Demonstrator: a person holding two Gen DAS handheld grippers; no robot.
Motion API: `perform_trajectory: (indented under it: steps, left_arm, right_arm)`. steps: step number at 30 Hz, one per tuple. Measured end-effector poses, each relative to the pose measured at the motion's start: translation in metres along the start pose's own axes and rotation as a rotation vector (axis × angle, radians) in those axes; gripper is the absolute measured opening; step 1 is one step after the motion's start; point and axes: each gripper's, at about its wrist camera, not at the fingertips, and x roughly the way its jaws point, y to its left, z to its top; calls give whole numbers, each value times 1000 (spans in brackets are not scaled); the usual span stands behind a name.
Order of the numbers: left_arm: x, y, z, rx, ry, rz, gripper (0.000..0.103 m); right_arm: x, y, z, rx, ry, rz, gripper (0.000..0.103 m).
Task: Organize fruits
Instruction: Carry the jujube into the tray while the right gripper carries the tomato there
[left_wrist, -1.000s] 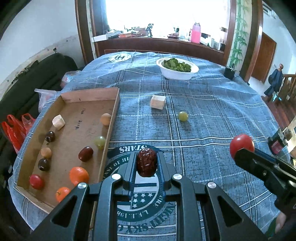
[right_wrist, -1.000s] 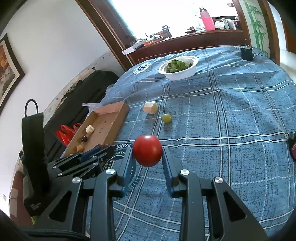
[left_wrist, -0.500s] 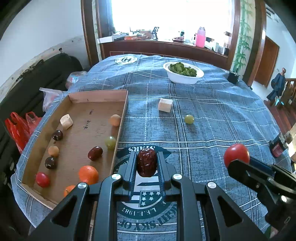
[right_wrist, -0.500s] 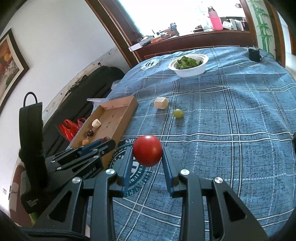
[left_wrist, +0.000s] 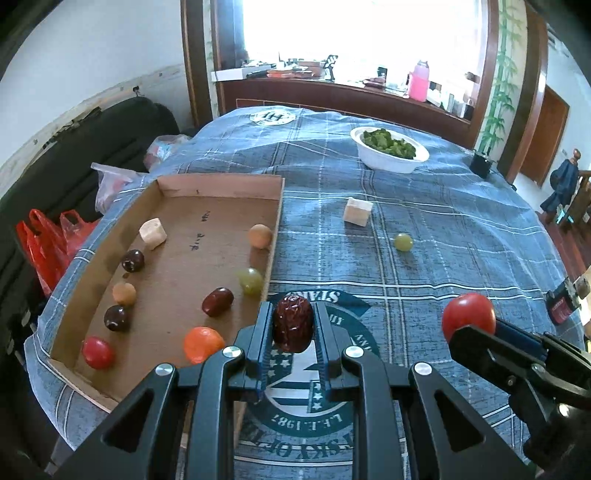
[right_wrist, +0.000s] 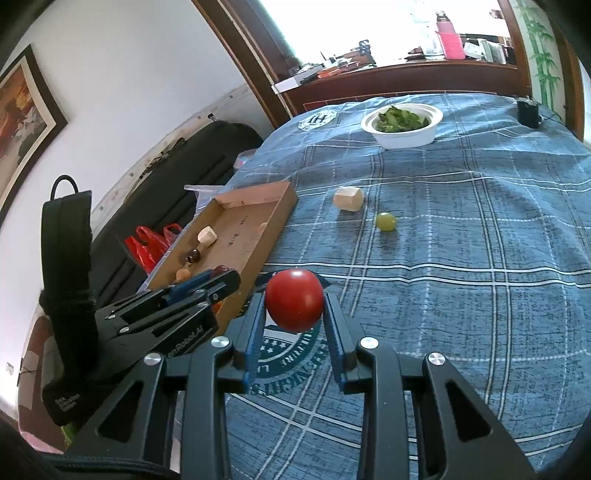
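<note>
My left hand-held gripper (left_wrist: 293, 325) pinching wrinkled dark red date (left_wrist: 293, 322), lifted over blue plaid cloth (left_wrist: 461, 236). Cardboard tray (left_wrist: 275, 221) just left of it, fruits inside. My right hand-held gripper (right_wrist: 294, 301) clamped on red tomato (right_wrist: 294, 300), clear of cloth. Ahead of both: green grape (right_wrist: 386, 221), pale cube (right_wrist: 348, 198), further off white bowl (right_wrist: 402, 138) of greens.

Sharp daylight frames, blown-out window (left_wrist: 354, 40) glare, fisheye-bent dark corners.
</note>
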Motion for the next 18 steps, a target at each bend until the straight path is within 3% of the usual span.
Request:
perform_trajectory:
  steps: [18]
  left_arm:
    - [13, 59, 0, -101, 36, 42, 20]
  right_arm:
    - [31, 27, 10, -44, 44, 25, 34]
